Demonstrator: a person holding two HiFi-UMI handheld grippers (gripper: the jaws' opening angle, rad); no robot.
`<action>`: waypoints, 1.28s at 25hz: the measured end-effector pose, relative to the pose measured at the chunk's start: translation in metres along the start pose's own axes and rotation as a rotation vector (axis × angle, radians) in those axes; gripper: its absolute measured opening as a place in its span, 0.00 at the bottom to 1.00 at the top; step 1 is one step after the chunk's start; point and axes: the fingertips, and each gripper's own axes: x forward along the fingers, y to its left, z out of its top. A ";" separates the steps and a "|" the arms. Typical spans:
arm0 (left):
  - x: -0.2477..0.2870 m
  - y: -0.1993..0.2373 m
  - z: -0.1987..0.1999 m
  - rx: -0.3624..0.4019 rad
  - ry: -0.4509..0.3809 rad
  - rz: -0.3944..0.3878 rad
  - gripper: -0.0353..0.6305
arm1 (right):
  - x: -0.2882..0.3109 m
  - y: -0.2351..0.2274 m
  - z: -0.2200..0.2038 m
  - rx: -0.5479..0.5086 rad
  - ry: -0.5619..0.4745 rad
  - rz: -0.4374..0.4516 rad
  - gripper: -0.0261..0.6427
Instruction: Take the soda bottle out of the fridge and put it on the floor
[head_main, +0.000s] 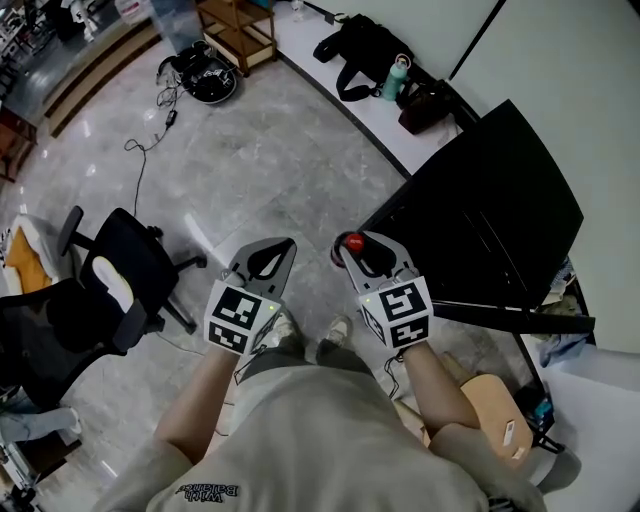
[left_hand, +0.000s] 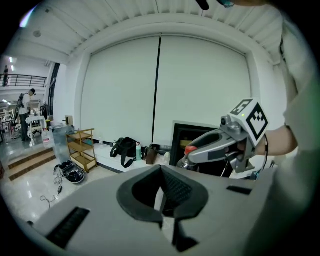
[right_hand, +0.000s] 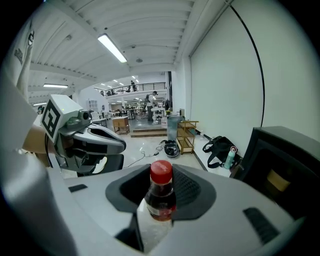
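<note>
- Office chair (head_main: 120, 280): stands on the floor, well to the left of the black fridge (head_main: 490, 215).
- Left gripper (left_hand: 161, 200): jaws pressed together with nothing between them, held out left of the fridge.
- Right gripper (head_main: 362, 256): jaws pinch the soda bottle (right_hand: 160, 192) just below its red cap. The bottle is upright, outside the fridge and just left of it, held above the floor.

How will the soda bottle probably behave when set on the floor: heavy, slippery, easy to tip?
Dark liquid fills the soda bottle to its neck, so probably heavy for its size. The right gripper holds it near the red cap, so it may swing. The glossy floor might let it slide.
</note>
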 end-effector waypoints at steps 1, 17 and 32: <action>0.004 0.004 -0.002 -0.005 0.000 -0.004 0.06 | 0.007 -0.002 -0.002 0.006 0.002 -0.002 0.21; 0.109 0.065 -0.109 -0.060 0.114 -0.014 0.06 | 0.150 -0.042 -0.111 0.089 0.159 -0.013 0.21; 0.228 0.136 -0.295 -0.180 0.269 -0.026 0.06 | 0.305 -0.060 -0.286 0.174 0.311 -0.041 0.21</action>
